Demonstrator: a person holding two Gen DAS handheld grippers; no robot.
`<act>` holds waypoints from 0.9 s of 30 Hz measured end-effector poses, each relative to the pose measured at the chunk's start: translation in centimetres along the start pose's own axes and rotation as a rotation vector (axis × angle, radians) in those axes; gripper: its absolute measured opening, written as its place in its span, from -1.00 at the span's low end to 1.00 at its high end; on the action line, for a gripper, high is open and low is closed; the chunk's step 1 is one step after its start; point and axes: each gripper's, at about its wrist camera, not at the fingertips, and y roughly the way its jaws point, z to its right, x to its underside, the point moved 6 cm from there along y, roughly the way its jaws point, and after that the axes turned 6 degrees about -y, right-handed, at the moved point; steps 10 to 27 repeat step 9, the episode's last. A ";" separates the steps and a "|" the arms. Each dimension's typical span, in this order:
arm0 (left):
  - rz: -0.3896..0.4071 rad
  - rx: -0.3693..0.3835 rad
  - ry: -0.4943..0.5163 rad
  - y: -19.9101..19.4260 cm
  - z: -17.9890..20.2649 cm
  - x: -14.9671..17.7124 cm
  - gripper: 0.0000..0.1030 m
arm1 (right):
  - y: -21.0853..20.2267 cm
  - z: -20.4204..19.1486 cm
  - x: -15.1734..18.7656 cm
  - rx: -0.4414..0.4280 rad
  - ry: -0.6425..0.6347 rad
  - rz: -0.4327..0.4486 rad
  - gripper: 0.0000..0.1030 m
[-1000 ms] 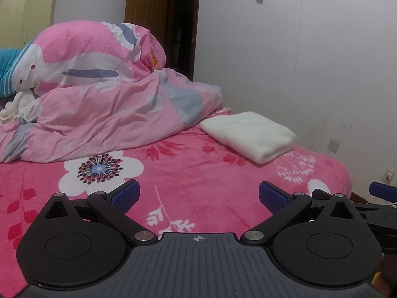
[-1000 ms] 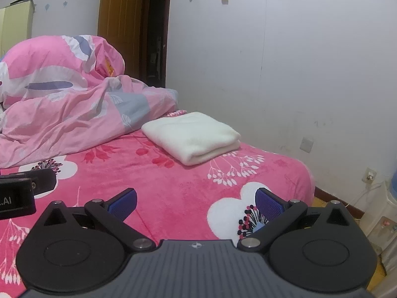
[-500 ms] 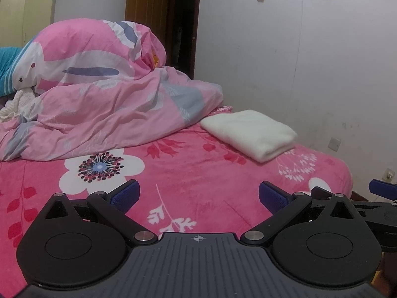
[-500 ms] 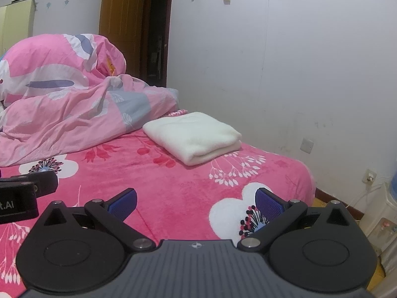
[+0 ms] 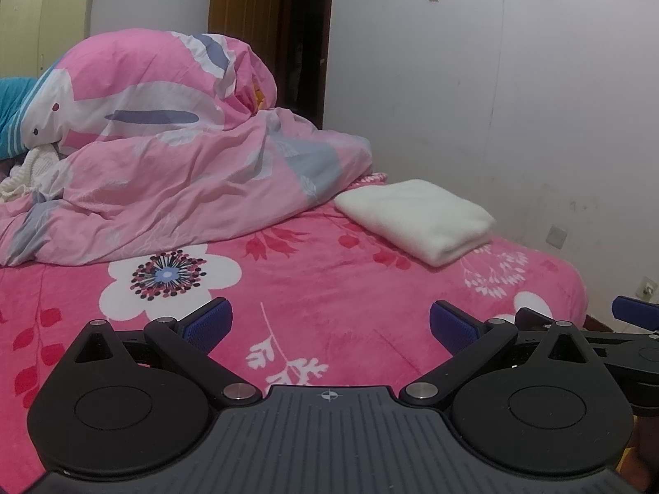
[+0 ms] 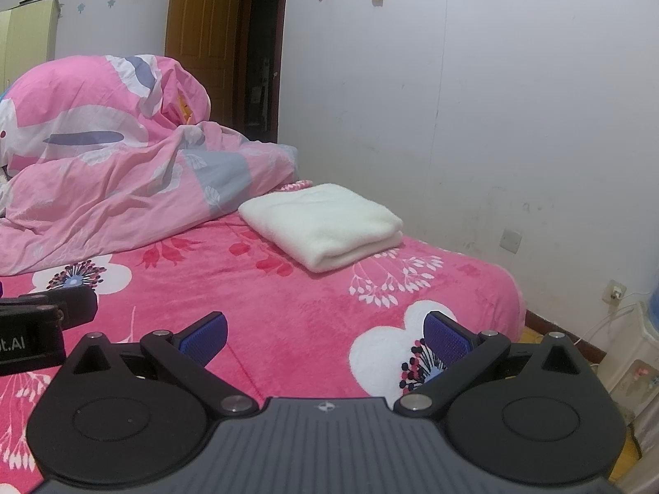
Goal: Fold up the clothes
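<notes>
A cream garment lies folded in a neat rectangle on the pink floral bed, toward the far right corner near the wall; the right wrist view shows the same folded garment. My left gripper hovers open over the near part of the bed, nothing between its blue pads. My right gripper is open too and holds nothing, well short of the garment. A blue pad of the right gripper pokes into the left wrist view at the right edge. Part of the left gripper shows at the left of the right wrist view.
A crumpled pink quilt is heaped across the back left of the bed. A white knitted item peeks out beside it. A brown door and white wall stand behind. The bed's right edge drops to the floor by a white appliance.
Both views have shifted very slightly; the folded garment sits a touch higher in the left wrist view. Both grippers stay open and empty.
</notes>
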 end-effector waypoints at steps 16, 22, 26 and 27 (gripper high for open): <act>-0.003 0.000 0.000 0.0 0.1 0.1 1.00 | 0.0 -0.1 0.1 0.000 0.001 -0.003 1.00; -0.003 0.000 0.000 0.0 0.1 0.1 1.00 | 0.0 -0.1 0.1 0.000 0.001 -0.003 1.00; -0.003 0.000 0.000 0.0 0.1 0.1 1.00 | 0.0 -0.1 0.1 0.000 0.001 -0.003 1.00; -0.003 0.000 0.000 0.0 0.1 0.1 1.00 | 0.0 -0.1 0.1 0.000 0.001 -0.003 1.00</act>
